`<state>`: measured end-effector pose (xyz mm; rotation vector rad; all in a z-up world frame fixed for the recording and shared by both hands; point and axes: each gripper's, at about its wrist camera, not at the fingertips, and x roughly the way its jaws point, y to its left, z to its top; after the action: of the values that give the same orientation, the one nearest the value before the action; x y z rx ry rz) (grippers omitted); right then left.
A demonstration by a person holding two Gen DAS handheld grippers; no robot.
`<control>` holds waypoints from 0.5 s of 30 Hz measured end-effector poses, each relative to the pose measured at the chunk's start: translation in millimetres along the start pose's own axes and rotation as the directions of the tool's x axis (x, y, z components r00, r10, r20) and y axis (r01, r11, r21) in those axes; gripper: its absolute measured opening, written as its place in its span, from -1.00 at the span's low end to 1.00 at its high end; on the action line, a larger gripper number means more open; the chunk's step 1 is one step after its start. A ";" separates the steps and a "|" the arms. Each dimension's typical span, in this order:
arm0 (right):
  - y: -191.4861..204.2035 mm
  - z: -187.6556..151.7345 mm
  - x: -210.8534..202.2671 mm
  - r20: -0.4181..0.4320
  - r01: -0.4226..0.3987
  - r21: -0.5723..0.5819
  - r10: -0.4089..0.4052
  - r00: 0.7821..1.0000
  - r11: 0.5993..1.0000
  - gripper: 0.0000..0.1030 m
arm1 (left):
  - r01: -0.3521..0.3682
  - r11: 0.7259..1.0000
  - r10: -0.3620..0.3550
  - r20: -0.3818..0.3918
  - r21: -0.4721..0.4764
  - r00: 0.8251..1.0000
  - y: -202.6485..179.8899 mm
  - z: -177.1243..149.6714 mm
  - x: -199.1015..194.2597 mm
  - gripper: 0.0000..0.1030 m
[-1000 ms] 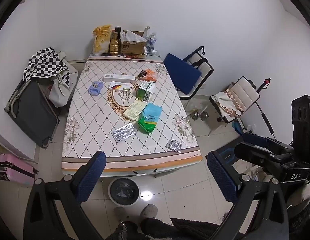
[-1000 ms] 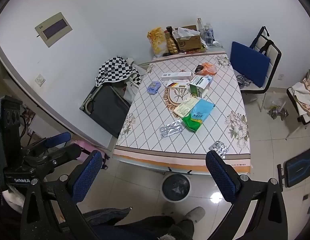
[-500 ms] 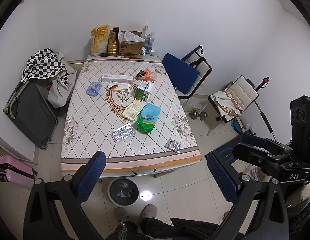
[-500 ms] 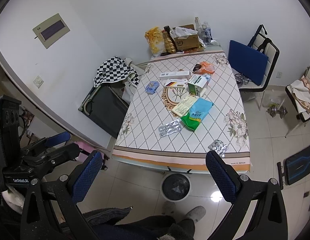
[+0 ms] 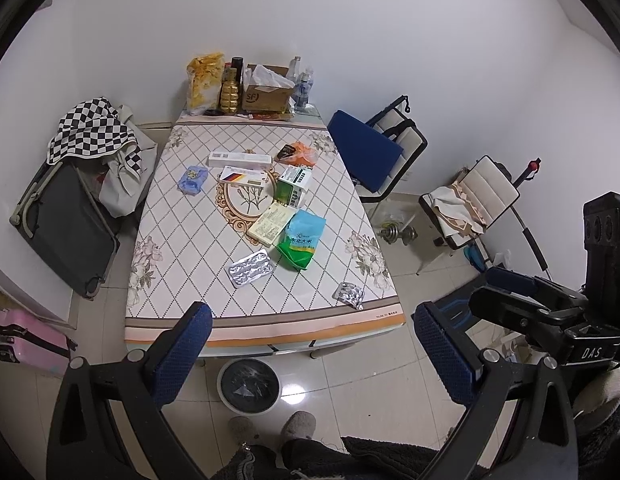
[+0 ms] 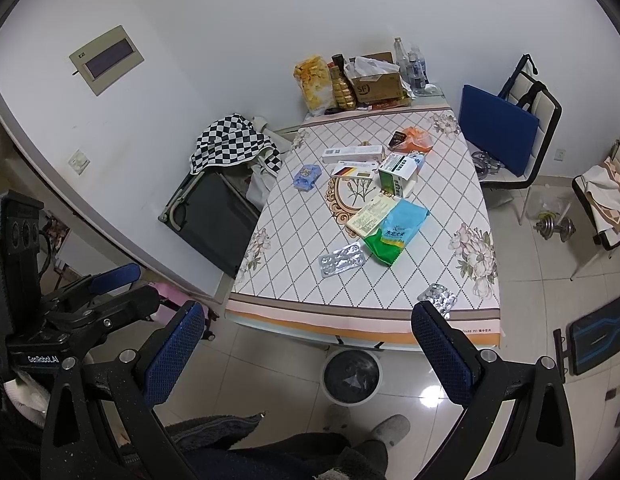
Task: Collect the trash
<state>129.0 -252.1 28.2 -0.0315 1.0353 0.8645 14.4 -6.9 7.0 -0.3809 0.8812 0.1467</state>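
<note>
A table (image 5: 181, 280) with a diamond-pattern cloth carries litter: a blue-green bag (image 5: 301, 240), a large foil blister pack (image 5: 249, 269), a small blister pack (image 5: 349, 293) near the front right corner, medicine boxes (image 5: 293, 186), a long white box (image 5: 239, 159), a blue packet (image 5: 193, 179) and an orange wrapper (image 5: 303, 151). A black-lined trash bin (image 5: 249, 385) stands on the floor under the front edge; it also shows in the right wrist view (image 6: 352, 375). My left gripper (image 5: 310, 344) and right gripper (image 6: 305, 344) are open and empty, held high in front of the table.
Bottles, a cardboard box (image 5: 265, 94) and a yellow bag crowd the table's far end. A folded cot with a checkered cloth (image 5: 89, 128) stands at the left, a pink suitcase (image 5: 25, 342) lower left. Chairs (image 5: 374, 152) and dumbbells (image 5: 398, 235) are at the right.
Both views shift slightly; the table has drifted a little left and up in the frames. Nothing on the table moved. Both grippers stay open.
</note>
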 end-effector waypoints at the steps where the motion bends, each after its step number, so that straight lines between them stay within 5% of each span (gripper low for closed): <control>1: 0.7 -0.4 0.1 -0.001 0.001 -0.001 -0.001 1.000 1.000 1.00 | 0.001 1.000 -0.001 0.001 0.000 1.000 -0.5 1.2 0.4 1.00; 15: 4.2 1.4 0.2 -0.005 0.006 -0.008 -0.006 1.000 1.000 1.00 | -0.011 1.000 0.011 0.010 -0.029 1.000 13.5 -5.9 -0.4 1.00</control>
<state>127.3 -248.6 30.3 -0.0436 1.0363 0.8633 6.1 3.3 0.4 -0.4018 0.8725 0.1714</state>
